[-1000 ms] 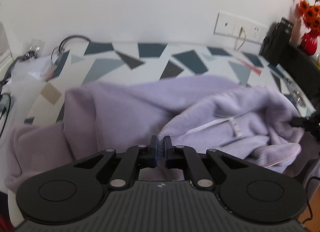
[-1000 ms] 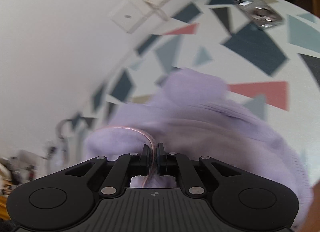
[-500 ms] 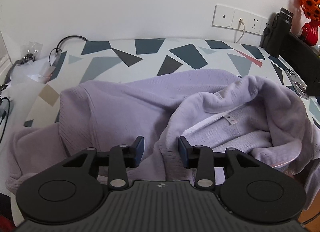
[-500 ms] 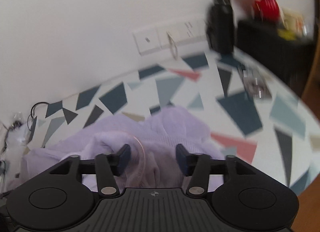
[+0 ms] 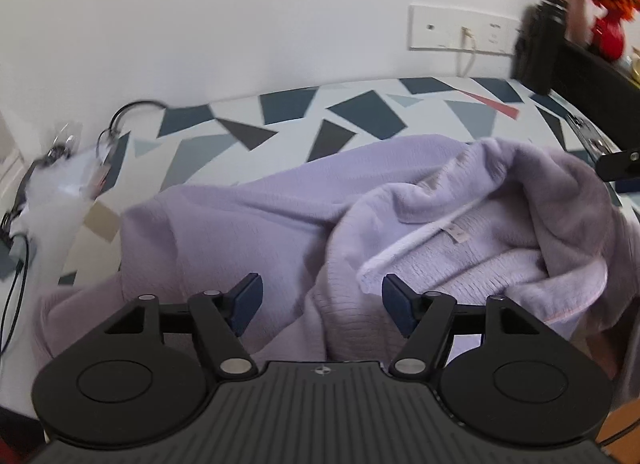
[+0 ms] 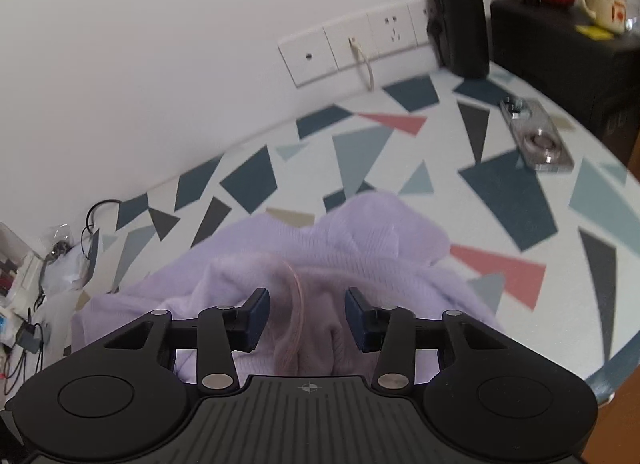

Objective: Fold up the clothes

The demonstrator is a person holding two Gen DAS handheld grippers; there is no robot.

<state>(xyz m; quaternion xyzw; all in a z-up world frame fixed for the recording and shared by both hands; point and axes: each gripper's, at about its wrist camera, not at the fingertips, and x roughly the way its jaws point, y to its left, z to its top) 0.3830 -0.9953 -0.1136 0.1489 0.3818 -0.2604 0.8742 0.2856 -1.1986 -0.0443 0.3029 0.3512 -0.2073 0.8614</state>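
Note:
A lavender sweater (image 5: 248, 232) lies crumpled on the patterned tablecloth (image 5: 360, 112), its collar with a white label (image 5: 456, 230) turned up at the right. My left gripper (image 5: 322, 300) hovers over the near edge of the sweater; its jaws are opening and the cloth lies below them, untouched by the pads. In the right wrist view the sweater (image 6: 360, 240) bunches up under my right gripper (image 6: 306, 316). That gripper's jaws are closing around a raised fold with a pink-stitched hem (image 6: 294, 296), and a gap still shows on both sides of the fold.
Wall sockets (image 6: 352, 48) with a plugged cable sit behind the table. A black flask (image 6: 460, 12), a black box (image 6: 568, 52) with a red vase and a cup stand far right. A clear glass piece (image 6: 536, 140) lies near them. Cables and plastic bags (image 5: 68, 168) clutter the left.
Both grippers were shut on the sweater's edges and have let go. The left jaws keep widening. The right gripper rolled upright and rose; its jaws spread, then narrowed again.

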